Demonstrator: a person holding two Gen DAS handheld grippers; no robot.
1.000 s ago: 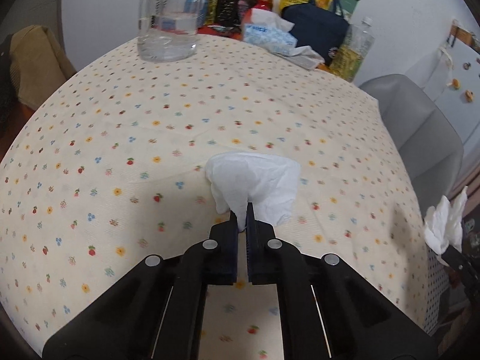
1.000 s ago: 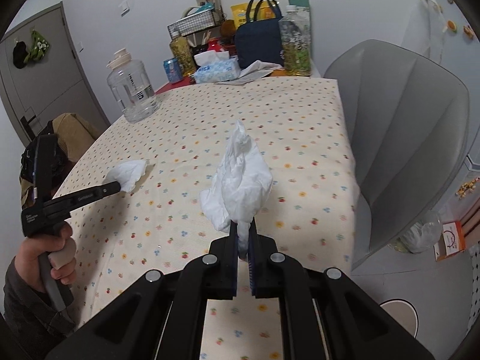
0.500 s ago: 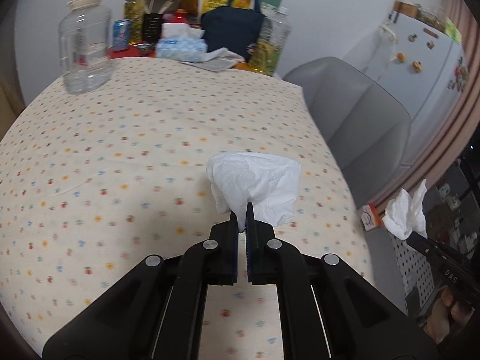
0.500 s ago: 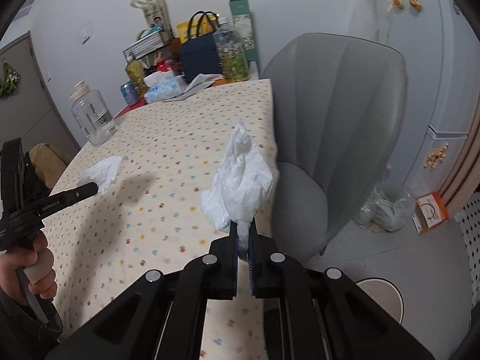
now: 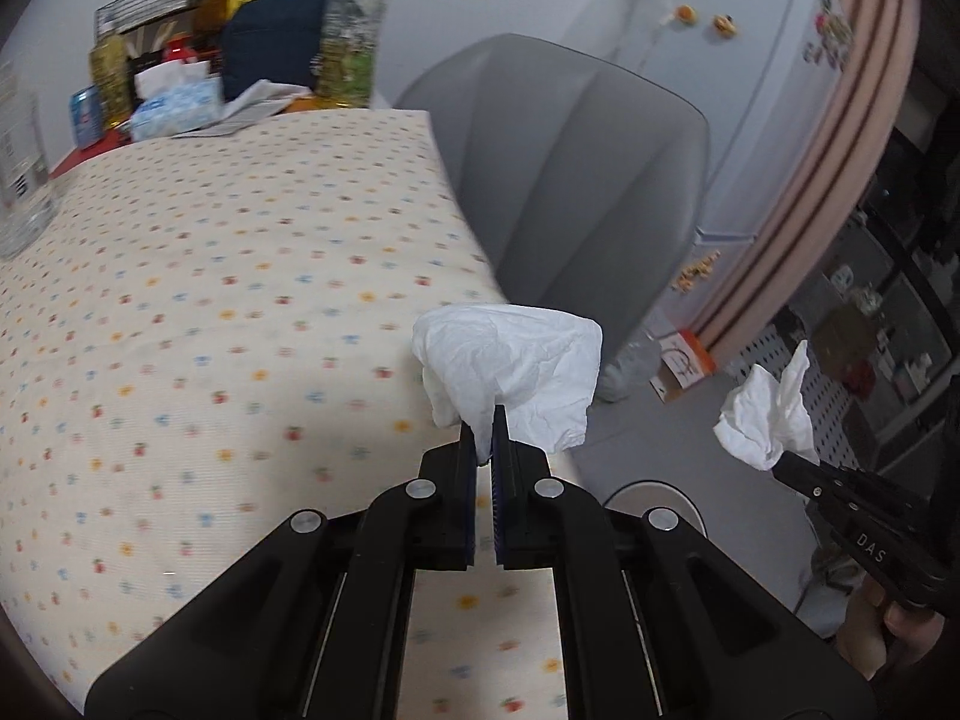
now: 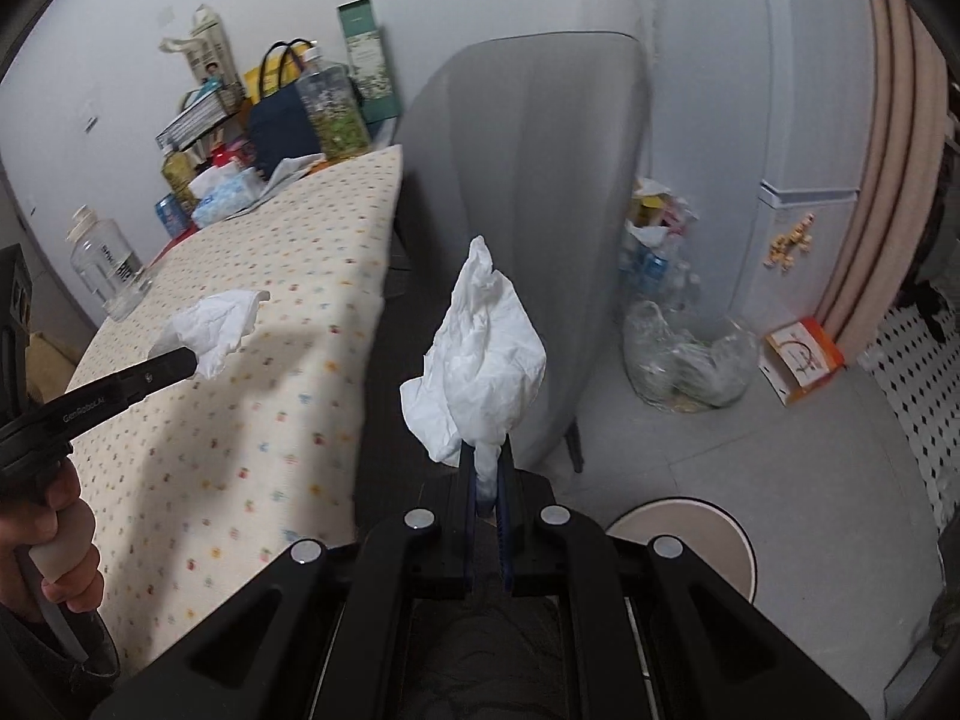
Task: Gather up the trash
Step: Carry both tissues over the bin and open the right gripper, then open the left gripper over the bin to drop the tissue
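Observation:
My left gripper (image 5: pixel 485 420) is shut on a crumpled white tissue (image 5: pixel 510 369) and holds it in the air over the table's right edge. It also shows in the right wrist view (image 6: pixel 180 360) with its tissue (image 6: pixel 219 327). My right gripper (image 6: pixel 486 456) is shut on a second white tissue (image 6: pixel 480 360), held upright off the table's side, in front of the grey chair. That gripper (image 5: pixel 780 462) and its tissue (image 5: pixel 765 414) show at the right of the left wrist view. A round beige bin lid (image 6: pixel 714 534) lies low on the floor, below the right gripper.
The table with a dotted cloth (image 5: pixel 210 276) carries a water jug (image 6: pixel 105 267), a tissue box (image 5: pixel 174 105), a dark bag (image 5: pixel 270 39) and bottles at its far end. A grey chair (image 5: pixel 576 168) stands beside it. A clear bag of bottles (image 6: pixel 684 354) and a small orange box (image 6: pixel 801 357) lie on the floor by the fridge.
Both grippers have swung right, away from the table's middle towards the chair and floor, each still shut on its tissue. The round lid has come into view.

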